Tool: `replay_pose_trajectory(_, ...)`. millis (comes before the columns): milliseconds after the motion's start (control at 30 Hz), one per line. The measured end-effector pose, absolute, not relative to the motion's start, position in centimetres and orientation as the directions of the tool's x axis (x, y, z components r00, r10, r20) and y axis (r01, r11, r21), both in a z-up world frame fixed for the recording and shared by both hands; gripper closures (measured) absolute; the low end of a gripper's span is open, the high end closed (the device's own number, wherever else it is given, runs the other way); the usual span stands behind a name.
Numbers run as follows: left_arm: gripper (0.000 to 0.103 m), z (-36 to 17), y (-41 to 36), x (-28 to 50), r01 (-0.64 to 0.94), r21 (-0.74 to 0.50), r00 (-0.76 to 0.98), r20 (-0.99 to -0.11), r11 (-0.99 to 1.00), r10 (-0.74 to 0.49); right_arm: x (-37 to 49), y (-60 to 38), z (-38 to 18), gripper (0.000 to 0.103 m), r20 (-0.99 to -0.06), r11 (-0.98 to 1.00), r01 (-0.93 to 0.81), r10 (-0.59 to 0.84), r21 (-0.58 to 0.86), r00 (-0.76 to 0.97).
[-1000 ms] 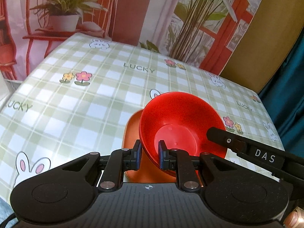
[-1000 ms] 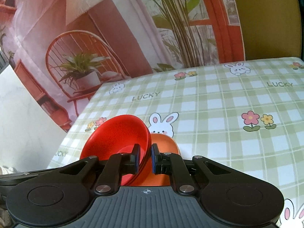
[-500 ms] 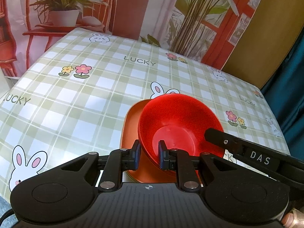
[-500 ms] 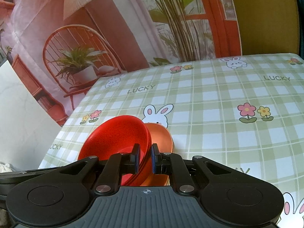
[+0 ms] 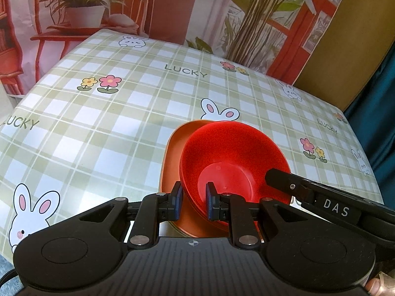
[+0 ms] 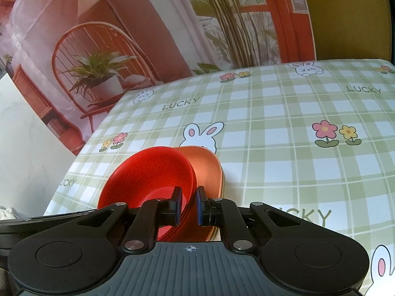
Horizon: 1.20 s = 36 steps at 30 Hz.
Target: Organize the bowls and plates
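A red bowl (image 5: 232,157) rests tilted over an orange plate (image 5: 172,157) near the table's front edge. My left gripper (image 5: 193,203) is shut on the bowl's near-left rim. My right gripper (image 6: 188,206) is shut on the bowl's right rim; the red bowl (image 6: 148,172) and orange plate (image 6: 207,165) show in the right wrist view too. The right gripper's black body (image 5: 321,202) reaches in from the right in the left wrist view.
The table wears a green plaid cloth (image 5: 123,113) with bunnies, flowers and "LUCKY" print. A printed backdrop (image 6: 123,37) of chair and plants hangs behind. A dark teal curtain (image 5: 377,98) is at the right.
The bowl has come lower and flatter over the orange plate. Both grippers keep their hold on the rim.
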<state>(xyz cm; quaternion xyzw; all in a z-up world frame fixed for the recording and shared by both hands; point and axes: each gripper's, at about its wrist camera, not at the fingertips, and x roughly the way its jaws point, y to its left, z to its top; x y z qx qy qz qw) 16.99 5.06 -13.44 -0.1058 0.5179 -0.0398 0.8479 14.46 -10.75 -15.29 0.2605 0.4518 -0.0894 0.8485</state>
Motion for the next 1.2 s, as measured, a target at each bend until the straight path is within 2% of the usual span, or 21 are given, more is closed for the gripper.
replay_pose_trajectory(533, 0.083, -12.2, 5.3, 16.9, -0.047, -0.226, 0.498, -0.850, 0.973, -0.173, 14.4, -10.8, -14.4, 0.085, -0.806, 0.857, 0.383, 0.061, 0.345, 0.589)
replay_pose_trajectory(800, 0.079, -8.4, 5.5, 16.6, 0.013, -0.190, 0.603, -0.782, 0.982, -0.159, 14.4, -11.3, -11.6, 0.080, -0.775, 0.876, 0.370, 0.007, 0.310, 0.632)
replay_pose_trajectory(1000, 0.058, -4.2, 6.6, 16.4, 0.044, -0.176, 0.693, -0.704, 0.983, -0.157, 14.0, -11.9, -7.5, 0.071, -0.721, 0.912, 0.345, -0.085, 0.221, 0.688)
replay_pose_trajectory(1167, 0.032, 0.3, 7.5, 15.9, 0.063, -0.159, 0.777, -0.612, 0.985, -0.148, 13.2, -13.0, -3.6, 0.048, -0.663, 0.914, 0.344, -0.122, 0.214, 0.738)
replay_pose_trajectory(1200, 0.030, 1.4, 7.7, 15.6, 0.069, -0.146, 0.795, -0.590, 0.987, -0.143, 13.0, -13.2, -2.7, 0.045, -0.651, 0.916, 0.342, -0.131, 0.209, 0.748)
